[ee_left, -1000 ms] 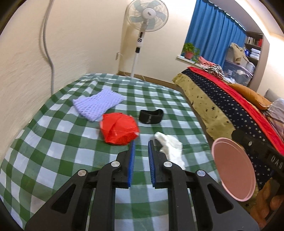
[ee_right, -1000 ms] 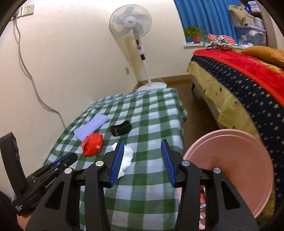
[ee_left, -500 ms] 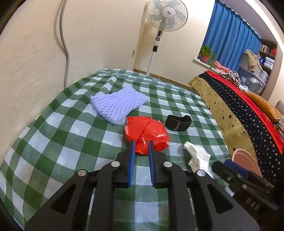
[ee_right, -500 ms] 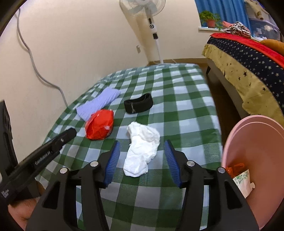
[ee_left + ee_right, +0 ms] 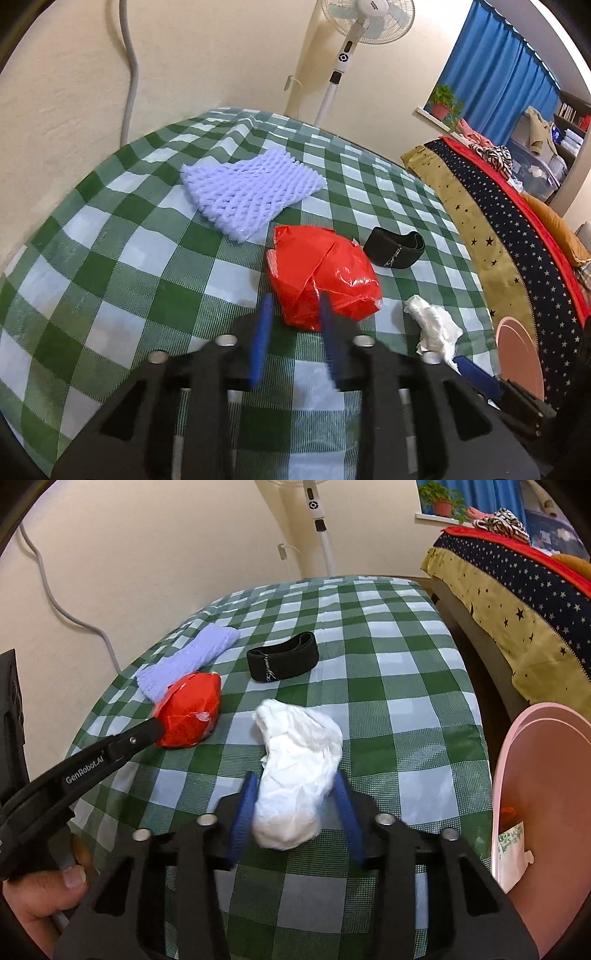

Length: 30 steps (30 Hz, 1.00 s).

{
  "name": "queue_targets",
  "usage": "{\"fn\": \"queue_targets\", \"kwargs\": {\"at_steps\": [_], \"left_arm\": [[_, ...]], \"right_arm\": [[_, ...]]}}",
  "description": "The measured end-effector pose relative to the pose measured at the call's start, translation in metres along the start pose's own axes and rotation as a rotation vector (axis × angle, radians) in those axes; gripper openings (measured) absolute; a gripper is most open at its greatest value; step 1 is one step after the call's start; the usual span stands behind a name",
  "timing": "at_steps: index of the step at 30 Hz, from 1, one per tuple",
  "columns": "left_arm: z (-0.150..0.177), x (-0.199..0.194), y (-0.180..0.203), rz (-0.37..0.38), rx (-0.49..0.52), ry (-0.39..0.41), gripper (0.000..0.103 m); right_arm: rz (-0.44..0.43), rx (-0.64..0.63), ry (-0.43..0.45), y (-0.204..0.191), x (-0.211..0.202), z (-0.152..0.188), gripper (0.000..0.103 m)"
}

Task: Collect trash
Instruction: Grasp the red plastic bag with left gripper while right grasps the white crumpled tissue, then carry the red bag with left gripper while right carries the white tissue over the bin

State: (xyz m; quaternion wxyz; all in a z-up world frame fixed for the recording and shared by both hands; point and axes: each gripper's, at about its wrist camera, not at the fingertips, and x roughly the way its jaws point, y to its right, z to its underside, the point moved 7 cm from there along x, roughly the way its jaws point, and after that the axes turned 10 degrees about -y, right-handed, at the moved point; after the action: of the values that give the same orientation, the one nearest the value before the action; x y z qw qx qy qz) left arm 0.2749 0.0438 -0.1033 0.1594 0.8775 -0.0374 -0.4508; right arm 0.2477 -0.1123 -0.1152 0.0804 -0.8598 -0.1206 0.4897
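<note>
On the green-checked bench (image 5: 110, 258), the left gripper (image 5: 293, 314) has just been opening; its blue fingers (image 5: 263, 332) now straddle the near edge of the crumpled red plastic bag (image 5: 325, 273), not clamped on it. Right of the bag, the right gripper (image 5: 295, 805) has been closing around the white crumpled tissue (image 5: 299, 768); whether its fingers (image 5: 243, 812) press it yet I cannot tell. The pink bin (image 5: 546, 812) stands farther right.

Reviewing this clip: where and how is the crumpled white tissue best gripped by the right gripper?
Grip the white tissue across its near, bulkier end, coming from the near table edge along its length. It lies lengthwise toward the right gripper, whose closing jaws already flank that end, so a sideways pinch should probably gather it.
</note>
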Motion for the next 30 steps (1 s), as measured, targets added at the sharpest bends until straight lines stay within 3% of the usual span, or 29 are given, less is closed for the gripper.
{"fn": "queue_targets", "kwargs": {"at_steps": [4,9,11,13,25,30], "left_arm": [[-0.001,0.005,0.001,0.021,-0.015,-0.016,0.031],[-0.002,0.008,0.001,0.040,-0.025,-0.026,0.031],[-0.002,0.008,0.002,0.043,-0.022,-0.028,0.027],[-0.001,0.009,0.002,0.051,-0.026,-0.034,0.015],[0.005,-0.005,0.011,0.030,0.019,-0.024,0.003],[0.008,-0.017,0.014,0.020,0.038,-0.010,0.002]], "right_arm": [[-0.004,-0.002,0.001,0.000,0.000,0.000,0.024],[-0.002,-0.020,0.015,-0.002,-0.003,-0.001,0.020],[-0.001,-0.026,0.021,-0.003,-0.005,-0.001,0.020],[0.000,-0.033,0.032,-0.003,-0.009,-0.002,0.019],[0.029,-0.048,0.082,0.000,-0.029,-0.003,0.019],[0.039,-0.049,0.101,0.003,-0.041,-0.002,0.019]]}}
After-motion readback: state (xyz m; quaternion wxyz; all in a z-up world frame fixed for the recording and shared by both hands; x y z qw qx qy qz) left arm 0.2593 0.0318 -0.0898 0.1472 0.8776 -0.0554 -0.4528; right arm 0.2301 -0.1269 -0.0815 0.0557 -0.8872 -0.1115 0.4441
